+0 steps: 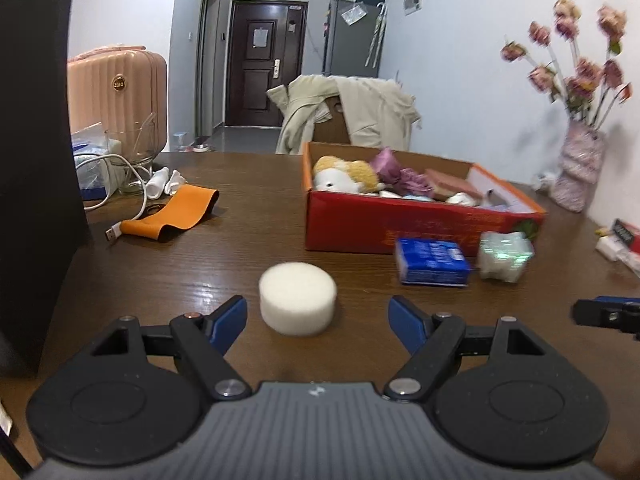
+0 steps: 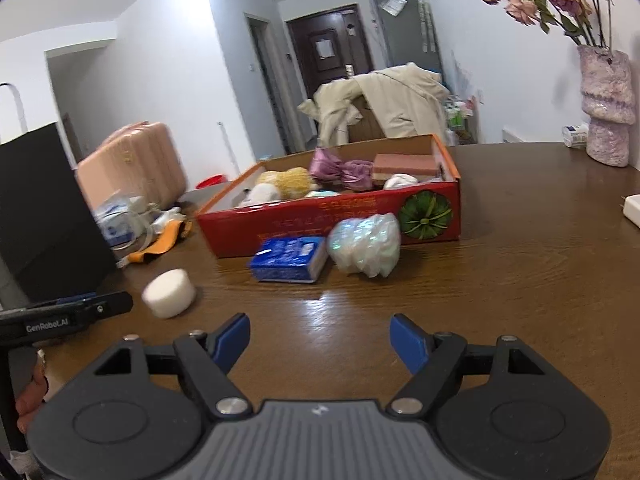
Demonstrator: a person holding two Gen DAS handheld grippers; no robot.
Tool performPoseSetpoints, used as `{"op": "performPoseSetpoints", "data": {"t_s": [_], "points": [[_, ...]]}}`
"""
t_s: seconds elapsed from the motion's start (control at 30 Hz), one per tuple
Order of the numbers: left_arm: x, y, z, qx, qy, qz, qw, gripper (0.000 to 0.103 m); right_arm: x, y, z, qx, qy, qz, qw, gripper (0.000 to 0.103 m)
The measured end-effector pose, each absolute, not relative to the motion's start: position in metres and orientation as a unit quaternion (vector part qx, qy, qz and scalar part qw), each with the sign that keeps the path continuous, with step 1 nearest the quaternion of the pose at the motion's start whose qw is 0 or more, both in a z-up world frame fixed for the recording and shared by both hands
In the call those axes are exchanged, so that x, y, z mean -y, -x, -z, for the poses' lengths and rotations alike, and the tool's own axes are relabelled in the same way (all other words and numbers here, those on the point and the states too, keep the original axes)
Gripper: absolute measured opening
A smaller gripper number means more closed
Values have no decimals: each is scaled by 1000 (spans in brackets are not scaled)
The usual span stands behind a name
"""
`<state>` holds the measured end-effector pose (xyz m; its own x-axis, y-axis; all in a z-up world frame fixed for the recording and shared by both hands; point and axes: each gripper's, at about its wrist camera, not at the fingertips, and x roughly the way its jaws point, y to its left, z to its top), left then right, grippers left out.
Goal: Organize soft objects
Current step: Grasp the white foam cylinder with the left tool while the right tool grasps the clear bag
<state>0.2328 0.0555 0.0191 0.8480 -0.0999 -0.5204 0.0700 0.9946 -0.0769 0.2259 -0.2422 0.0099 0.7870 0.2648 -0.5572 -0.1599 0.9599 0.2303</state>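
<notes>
A white round sponge (image 1: 297,298) lies on the brown table just ahead of my open, empty left gripper (image 1: 318,322); it also shows in the right wrist view (image 2: 169,293). A blue tissue pack (image 1: 432,262) and a clear bag of white fluff (image 1: 505,255) lie in front of a red cardboard box (image 1: 400,222). The box holds a plush toy (image 1: 344,176), purple cloth and other soft items. My right gripper (image 2: 320,340) is open and empty, well short of the tissue pack (image 2: 289,259) and the bag (image 2: 365,245).
An orange strap (image 1: 172,216), a white cable and a glass (image 1: 128,156) lie at the left by a black box (image 1: 36,160). A pink suitcase (image 1: 120,92) stands behind. A vase of flowers (image 1: 580,168) stands at the right wall. A chair with a coat (image 1: 348,112) is beyond the table.
</notes>
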Motion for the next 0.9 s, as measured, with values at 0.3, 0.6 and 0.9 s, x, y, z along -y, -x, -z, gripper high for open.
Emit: {"op": "performPoseSetpoints", "data": {"t_s": [0.3,0.6,0.9], "points": [[-58,-292,6,-311,30,46,949,77,240,-293,2,-313,-77,-81,943,76],[-58,-307,18,-323,39,41,945,59,233,-344,17,-317,-78,-74,942,65],[-57,-309,17,-322,39,43,945,58,233,-354,24,-316,-79,-85,942,35]]}}
